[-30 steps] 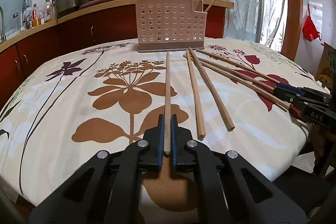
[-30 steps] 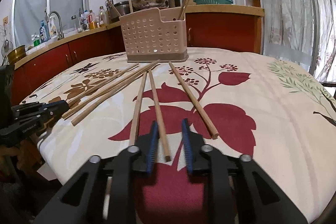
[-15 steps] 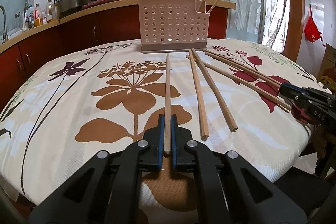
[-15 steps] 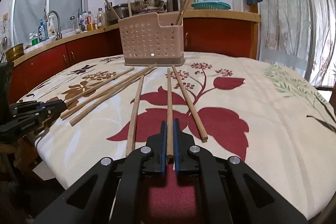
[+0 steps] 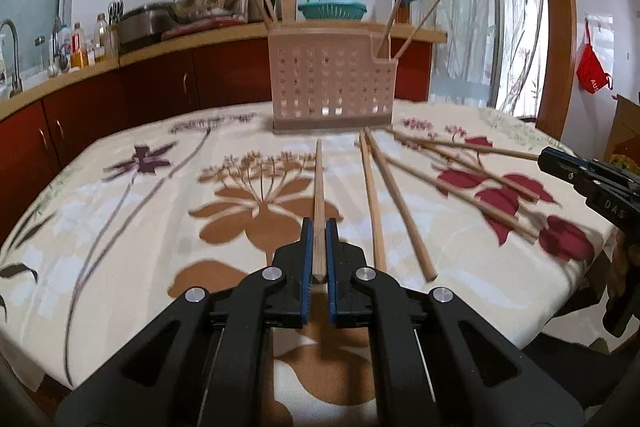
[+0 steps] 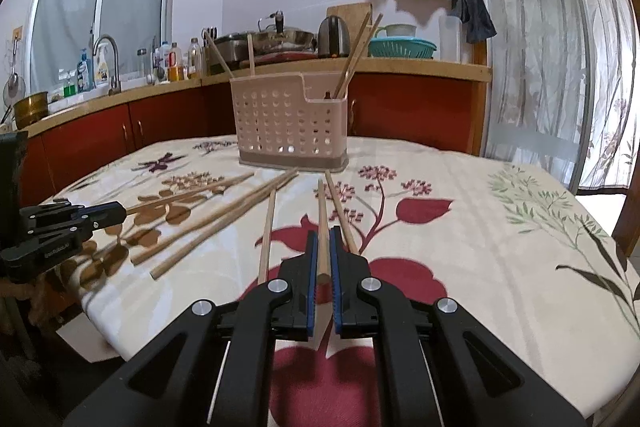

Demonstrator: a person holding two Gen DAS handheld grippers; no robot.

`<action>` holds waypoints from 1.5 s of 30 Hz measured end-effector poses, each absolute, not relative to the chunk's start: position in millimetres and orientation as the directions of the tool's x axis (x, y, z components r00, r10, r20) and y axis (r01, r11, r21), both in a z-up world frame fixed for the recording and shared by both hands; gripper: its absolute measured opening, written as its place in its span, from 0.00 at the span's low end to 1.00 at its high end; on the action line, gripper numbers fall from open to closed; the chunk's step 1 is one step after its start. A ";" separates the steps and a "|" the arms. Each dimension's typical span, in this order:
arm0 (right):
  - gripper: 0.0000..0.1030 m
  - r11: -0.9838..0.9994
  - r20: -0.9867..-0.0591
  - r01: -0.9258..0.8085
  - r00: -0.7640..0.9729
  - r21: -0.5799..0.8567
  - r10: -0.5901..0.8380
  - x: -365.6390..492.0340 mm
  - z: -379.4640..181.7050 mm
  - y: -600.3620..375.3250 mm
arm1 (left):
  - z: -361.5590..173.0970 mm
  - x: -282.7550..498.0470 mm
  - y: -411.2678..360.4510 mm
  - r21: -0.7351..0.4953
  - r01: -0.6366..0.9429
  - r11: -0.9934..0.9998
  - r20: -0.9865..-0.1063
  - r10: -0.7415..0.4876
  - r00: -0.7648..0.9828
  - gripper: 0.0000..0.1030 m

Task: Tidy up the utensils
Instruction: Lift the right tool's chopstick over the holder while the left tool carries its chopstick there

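My left gripper [image 5: 316,231] is shut on the near end of a wooden chopstick [image 5: 318,187] that points at the pink perforated utensil holder [image 5: 330,87]. My right gripper [image 6: 324,239] is shut on the near end of another chopstick [image 6: 322,215], lifted off the cloth and pointing at the holder [image 6: 290,125]. Several loose chopsticks [image 5: 396,195] lie on the floral tablecloth between the grippers and show in the right wrist view [image 6: 212,223]. The holder has a few chopsticks standing in its end compartments [image 5: 400,27].
The round table [image 6: 500,227] has a floral cloth and its near edge is just under both grippers. A kitchen counter [image 5: 120,59] with pots, bottles and a sink runs behind. The right gripper body shows in the left view [image 5: 592,183], the left in the right view [image 6: 60,227].
The right gripper closed on a chopstick and raised it. Both grippers have lifted with their chopsticks, so the holder sits lower and farther in view.
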State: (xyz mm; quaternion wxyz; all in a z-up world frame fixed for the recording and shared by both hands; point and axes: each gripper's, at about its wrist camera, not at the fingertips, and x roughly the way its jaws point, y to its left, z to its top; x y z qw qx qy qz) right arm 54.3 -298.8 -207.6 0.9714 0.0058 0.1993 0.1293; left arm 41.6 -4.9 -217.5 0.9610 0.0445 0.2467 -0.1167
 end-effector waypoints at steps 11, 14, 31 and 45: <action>0.07 0.970 -0.314 -0.225 0.918 0.093 0.243 46.9 -160.0 -307.5 | -162.8 29.4 4.1 0.023 0.215 0.976 -0.357 -0.193 0.914 0.06; 0.07 0.970 -0.291 -0.223 0.926 0.092 0.240 43.2 -144.0 -308.5 | -141.9 24.9 9.3 0.018 0.205 0.979 -0.320 -0.189 0.929 0.06; 0.07 0.967 -0.311 -0.237 0.916 0.094 0.254 88.6 -94.7 -306.2 | -81.5 63.7 29.8 -0.034 0.195 0.980 -0.309 -0.196 0.931 0.06; 0.07 0.964 -0.308 -0.251 0.913 0.093 0.267 123.3 -79.0 -296.3 | -61.4 94.6 30.1 -0.054 0.246 0.968 -0.295 -0.251 0.922 0.06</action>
